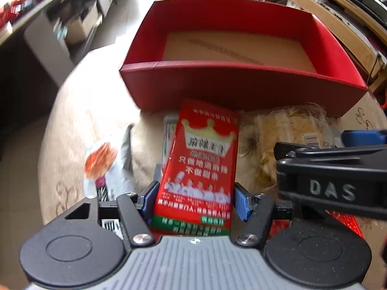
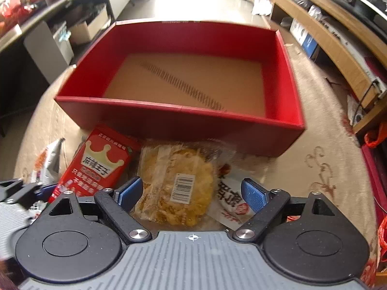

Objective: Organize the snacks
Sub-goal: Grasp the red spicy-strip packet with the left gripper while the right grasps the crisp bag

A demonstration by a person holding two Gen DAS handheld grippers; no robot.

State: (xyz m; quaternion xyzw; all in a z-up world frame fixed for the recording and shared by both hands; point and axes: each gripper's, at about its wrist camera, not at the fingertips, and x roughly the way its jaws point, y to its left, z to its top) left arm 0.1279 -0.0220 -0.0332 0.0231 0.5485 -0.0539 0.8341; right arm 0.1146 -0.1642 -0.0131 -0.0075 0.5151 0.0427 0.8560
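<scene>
A red open box [image 1: 241, 89] [image 2: 169, 120] with a tan cardboard floor stands on the table ahead of both grippers; nothing lies in it. My left gripper [image 1: 196, 200] is shut on a red snack packet with a crown logo [image 1: 203, 164], also seen in the right wrist view [image 2: 96, 166]. My right gripper [image 2: 193, 192] is open, its blue pads either side of a clear-wrapped yellow pastry [image 2: 179, 181], [image 1: 285, 140] that lies on the table. A white snack packet [image 2: 232, 200] lies under the pastry's right side.
A white packet with an orange picture [image 1: 104, 166] [image 2: 46, 162] lies at the left on the beige patterned tablecloth [image 2: 321, 159]. The right gripper's black body [image 1: 333, 181] crosses the left wrist view at right. Shelves and desks stand beyond the table.
</scene>
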